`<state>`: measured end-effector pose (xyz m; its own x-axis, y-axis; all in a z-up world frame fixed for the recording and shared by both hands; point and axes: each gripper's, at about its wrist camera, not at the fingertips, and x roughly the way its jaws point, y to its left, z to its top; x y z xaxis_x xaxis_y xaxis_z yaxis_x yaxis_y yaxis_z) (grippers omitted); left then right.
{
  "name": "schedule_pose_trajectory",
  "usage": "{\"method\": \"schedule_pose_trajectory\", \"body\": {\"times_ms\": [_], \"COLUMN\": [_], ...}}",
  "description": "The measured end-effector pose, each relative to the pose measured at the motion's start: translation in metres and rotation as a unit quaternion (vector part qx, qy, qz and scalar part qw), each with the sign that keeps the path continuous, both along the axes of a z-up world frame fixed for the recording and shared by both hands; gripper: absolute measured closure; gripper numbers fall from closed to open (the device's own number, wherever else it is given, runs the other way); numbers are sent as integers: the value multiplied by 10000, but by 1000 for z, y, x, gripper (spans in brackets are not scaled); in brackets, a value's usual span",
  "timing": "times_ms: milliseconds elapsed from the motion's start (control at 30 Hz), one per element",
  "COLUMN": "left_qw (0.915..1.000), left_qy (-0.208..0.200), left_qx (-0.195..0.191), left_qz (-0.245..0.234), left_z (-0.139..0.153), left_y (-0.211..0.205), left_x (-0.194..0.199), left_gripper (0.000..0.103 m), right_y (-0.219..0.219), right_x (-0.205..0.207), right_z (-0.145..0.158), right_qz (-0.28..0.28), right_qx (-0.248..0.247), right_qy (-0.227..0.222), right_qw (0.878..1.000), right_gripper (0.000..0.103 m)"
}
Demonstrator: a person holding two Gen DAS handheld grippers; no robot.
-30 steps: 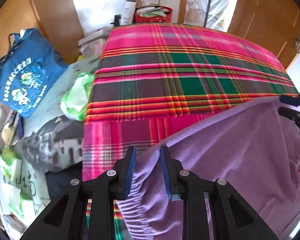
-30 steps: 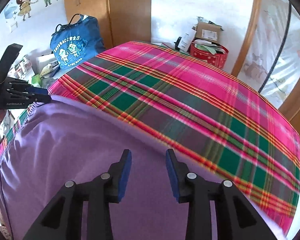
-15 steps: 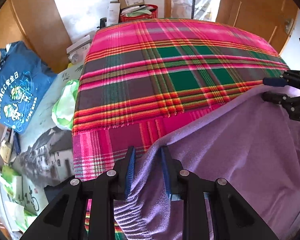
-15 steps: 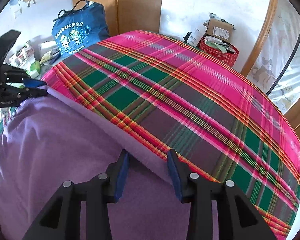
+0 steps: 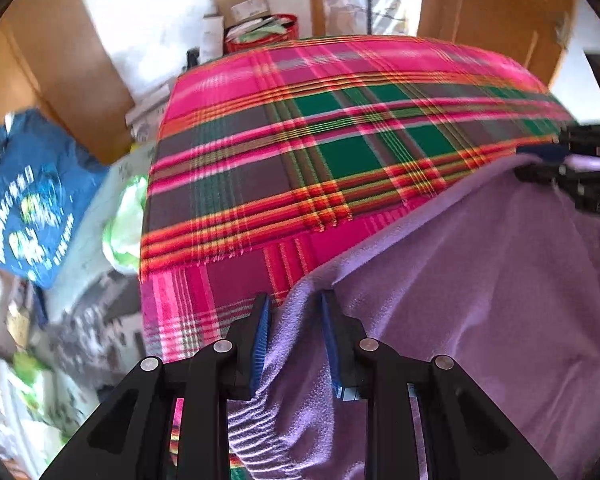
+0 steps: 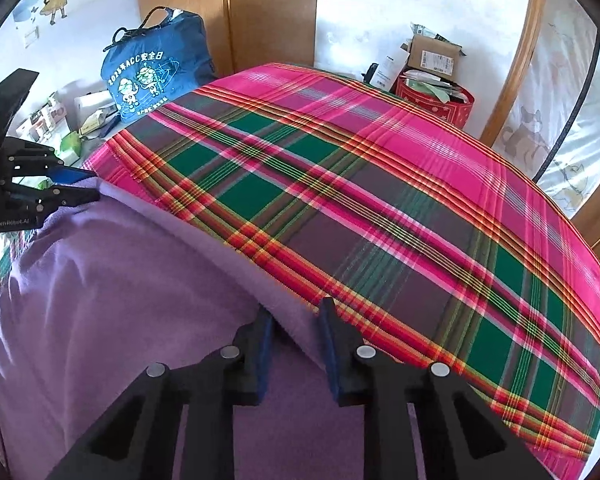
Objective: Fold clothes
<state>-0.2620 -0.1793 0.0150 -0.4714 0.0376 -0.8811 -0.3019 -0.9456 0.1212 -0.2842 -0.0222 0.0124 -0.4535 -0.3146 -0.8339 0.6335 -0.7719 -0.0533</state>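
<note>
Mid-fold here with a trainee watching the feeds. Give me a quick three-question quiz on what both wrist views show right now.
1. True or false: the purple garment lies on a plaid blanket.
2. Which edge of the garment are both grippers at: (a) the far edge, next to the bare plaid, (b) the near edge, (c) a sleeve?
3. What is between the jaws of the right gripper as they close?

Key:
1. True.
2. (a): the left gripper and the right one sit at opposite ends of it.
3. The garment's folded far edge.
</note>
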Motion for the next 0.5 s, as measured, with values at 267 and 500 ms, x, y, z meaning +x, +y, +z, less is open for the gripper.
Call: {"method": "schedule_pose_trajectory", "body": {"times_ms": [267, 500], "left_qw": [9992, 9990], "left_qy": [-71, 99], "left_qx": [397, 397], "left_qz": [16, 166], "left_z": [-1, 5], "left_y": [-11, -8], "left_x": [-2, 3], "left_gripper": [85, 98], "right_y": [1, 3], "right_x": [-1, 8], "right_z": [0, 5], "right_qz": [-103, -35], "right_qx": [-93, -41], "right_qy": [-43, 37], "right_qw": [9999, 10000], "right_gripper": [90, 100]}}
